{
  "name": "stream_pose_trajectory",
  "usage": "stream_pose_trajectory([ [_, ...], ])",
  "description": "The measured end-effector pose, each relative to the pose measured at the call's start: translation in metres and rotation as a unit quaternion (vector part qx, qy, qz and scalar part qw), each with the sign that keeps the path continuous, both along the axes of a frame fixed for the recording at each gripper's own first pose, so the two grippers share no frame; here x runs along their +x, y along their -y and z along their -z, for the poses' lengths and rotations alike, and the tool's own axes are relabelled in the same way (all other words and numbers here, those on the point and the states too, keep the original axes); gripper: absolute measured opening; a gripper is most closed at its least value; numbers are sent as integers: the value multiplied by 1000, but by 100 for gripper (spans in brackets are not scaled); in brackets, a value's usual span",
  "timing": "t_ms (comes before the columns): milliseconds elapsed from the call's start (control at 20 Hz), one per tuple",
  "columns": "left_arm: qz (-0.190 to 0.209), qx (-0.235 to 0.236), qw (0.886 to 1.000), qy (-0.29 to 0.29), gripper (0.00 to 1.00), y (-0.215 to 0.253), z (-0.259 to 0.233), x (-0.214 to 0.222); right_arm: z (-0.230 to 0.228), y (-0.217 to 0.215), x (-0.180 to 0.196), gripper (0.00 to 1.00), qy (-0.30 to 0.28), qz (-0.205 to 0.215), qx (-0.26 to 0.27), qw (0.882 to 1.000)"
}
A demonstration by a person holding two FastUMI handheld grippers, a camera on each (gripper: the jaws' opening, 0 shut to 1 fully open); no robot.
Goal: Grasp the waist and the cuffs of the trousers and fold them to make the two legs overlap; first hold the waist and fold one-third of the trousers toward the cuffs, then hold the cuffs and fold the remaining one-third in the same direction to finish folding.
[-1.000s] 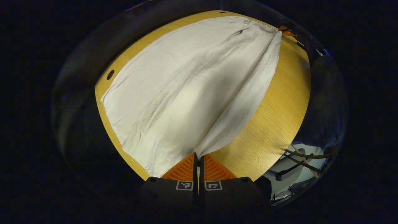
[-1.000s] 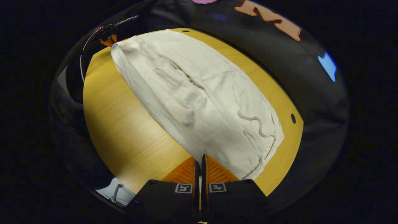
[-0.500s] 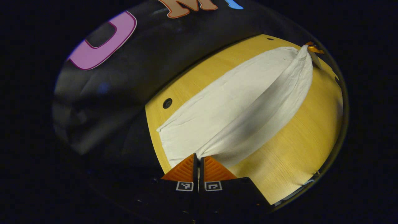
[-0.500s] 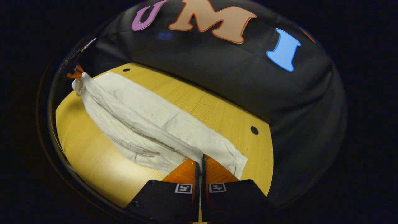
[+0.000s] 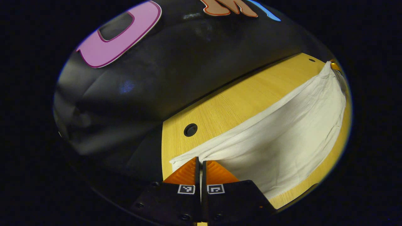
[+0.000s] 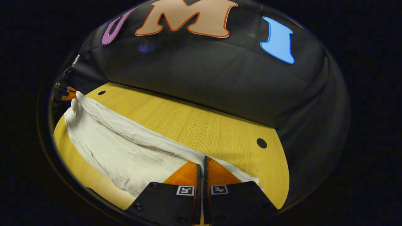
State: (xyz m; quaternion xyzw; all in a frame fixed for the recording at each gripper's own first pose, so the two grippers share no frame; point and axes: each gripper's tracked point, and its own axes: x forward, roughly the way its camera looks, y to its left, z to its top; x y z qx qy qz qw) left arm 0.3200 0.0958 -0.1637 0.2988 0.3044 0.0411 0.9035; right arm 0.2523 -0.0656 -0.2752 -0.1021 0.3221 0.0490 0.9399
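The pale, creased cloth trousers (image 5: 282, 135) hang stretched above the yellow wooden table (image 6: 201, 125), their long axis running between the two grippers. The left gripper (image 5: 200, 163) and right gripper (image 6: 201, 163) each pinch one end, fingers closed on fabric.

Wooden table (image 6: 204, 125) (two round holes), black cloth wall (image 6: 220, 75)

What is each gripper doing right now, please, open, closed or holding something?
Left gripper: closed, pinching one end of the white trousers.
Right gripper: closed, pinching the other end of the trousers above the table.
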Motion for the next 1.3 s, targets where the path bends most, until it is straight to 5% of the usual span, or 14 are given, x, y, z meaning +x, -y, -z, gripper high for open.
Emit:
stream_pose_trajectory([
  [150, -14, -12, 1000, 12, 0, -1, 22, 17, 31, 3, 13, 7, -18, 3, 7, 1000],
  [300, -21, -26, 999, 10, 18, 1, 38, 24, 43, 3, 20, 15, -27, 12, 23, 999],
  [350, -24, -26, 999, 13, 34, 1, 40, 25, 43, 4, 23, 21, -23, 11, 25, 999],
  [400, -30, -28, 999, 22, 46, 1, 39, 26, 43, 7, 25, 35, -20, 15, 23, 999],
  [450, -37, -34, 998, 36, 70, 1, 34, 26, 40, 11, 25, 48, -18, 20, 20, 999],
  [500, -45, -44, 996, 56, 83, 2, 28, 26, 37, 13, 24, 83, -16, 26, 23, 999],
  [550, -51, -59, 994, 76, 91, 5, 20, 25, 30, 16, 22, 89, -12, 32, 28, 999],
  [650, -62, -93, 987, 117, 94, 14, -1, 19, 9, 26, 21, 99, 7, 47, 38, 998],
  [950, -95, -168, 962, 195, 96, 3, -30, 13, -61, 85, -23, 99, 56, 100, 67, 991],
  [1150, -110, -213, 943, 230, 96, -15, -25, 9, -67, 140, -78, 98, 50, 143, 39, 988],
  [1300, -112, -211, 942, 236, 97, -19, -20, 11, -49, 170, -120, 99, 24, 177, 39, 983],
])
